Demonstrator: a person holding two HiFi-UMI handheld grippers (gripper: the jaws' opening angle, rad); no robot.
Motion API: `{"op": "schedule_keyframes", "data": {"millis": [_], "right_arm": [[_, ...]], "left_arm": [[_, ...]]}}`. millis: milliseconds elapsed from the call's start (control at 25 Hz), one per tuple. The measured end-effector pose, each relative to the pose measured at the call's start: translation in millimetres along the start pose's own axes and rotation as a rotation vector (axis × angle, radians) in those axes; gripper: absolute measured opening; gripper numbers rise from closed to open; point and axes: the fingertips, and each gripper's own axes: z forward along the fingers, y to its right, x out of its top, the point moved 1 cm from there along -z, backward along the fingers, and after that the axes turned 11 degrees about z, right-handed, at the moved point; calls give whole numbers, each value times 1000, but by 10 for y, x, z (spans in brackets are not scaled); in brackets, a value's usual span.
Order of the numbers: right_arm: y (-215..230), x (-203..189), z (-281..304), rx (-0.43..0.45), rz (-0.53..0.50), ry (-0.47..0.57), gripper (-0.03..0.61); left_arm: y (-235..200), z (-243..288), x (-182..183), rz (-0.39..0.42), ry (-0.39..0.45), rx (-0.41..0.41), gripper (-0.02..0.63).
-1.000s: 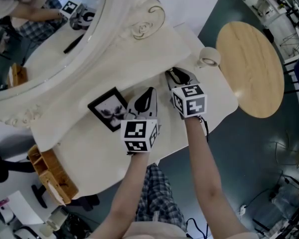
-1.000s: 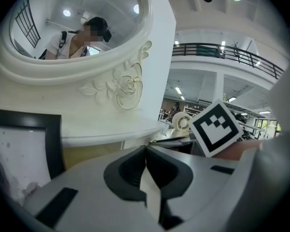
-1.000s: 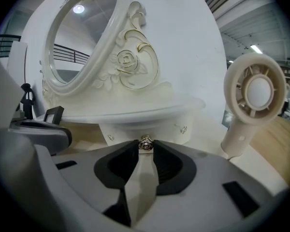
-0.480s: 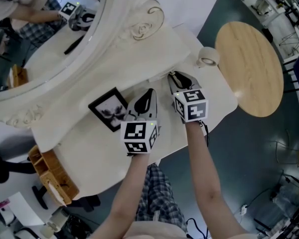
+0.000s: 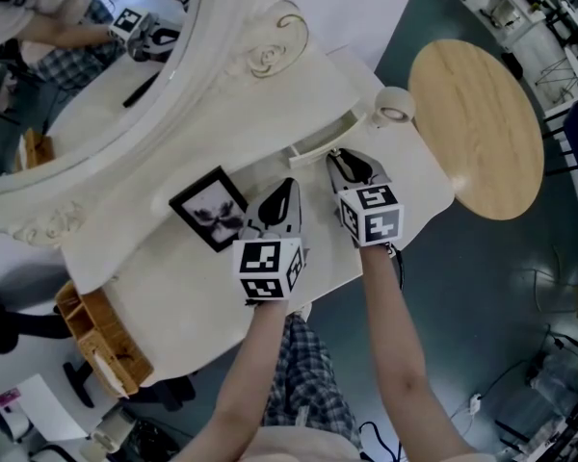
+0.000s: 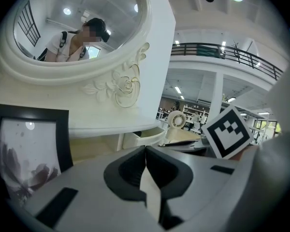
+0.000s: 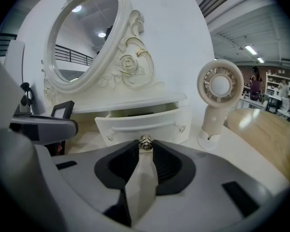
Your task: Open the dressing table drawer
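At the far left, a small wooden box (image 5: 96,340) sits at the edge of the white counter (image 5: 173,296). Above it is a big oval mirror (image 5: 67,75) with a curly white rim and a carved rose. In the glass you can see a person holding a gripper. A little picture frame (image 5: 208,208), black all round, stands on the counter in front of the mirror.

Just to the right of the picture frame is the left gripper (image 5: 287,186). Its jaws are pressed together and there is nothing between them. It points toward the mirror. I cannot tell if it touches the counter.

Next to it is the right gripper (image 5: 335,157). Its jaws are clamped on a tiny shiny knob (image 7: 145,142). The knob is in the middle of the drawer (image 7: 142,124) front.

The drawer sits under the shelf below the mirror, on the mirror's right side. It is part way out. You can see a dark gap over its front and a bit of its inside from above. The front is white and curved, with a small gold mark near each end.

To the right of the drawer, a small white fan (image 7: 217,100) stands up straight near the corner of the counter. It is close to the drawer but not touching it.

Past the counter, at the far right, is a round wooden table (image 5: 482,123) on a dark floor.
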Motion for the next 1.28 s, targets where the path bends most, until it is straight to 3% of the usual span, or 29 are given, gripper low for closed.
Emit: {"op": "schedule_keyframes", "data": {"millis": [920,960,1080,1200,1280], "right_arm": [[27,-196,-354,-27,14,-18,111],[30,-177,-364,-25,20,-7,125],[23,-94,-424,-16,44,39,304],[8,-61,-495,-3,62,64,369],[13,-65,-534,-4,67,69,379]], "left_arm": [[112,-240,-20,0,8,-10,28],[111,-248,-17,0,9,-10,28],[96,-278,-1,-1,13,-3,28],[80,-309,19,-2,17,6,28],[73,-327,30,-1,18,9,28]]}}
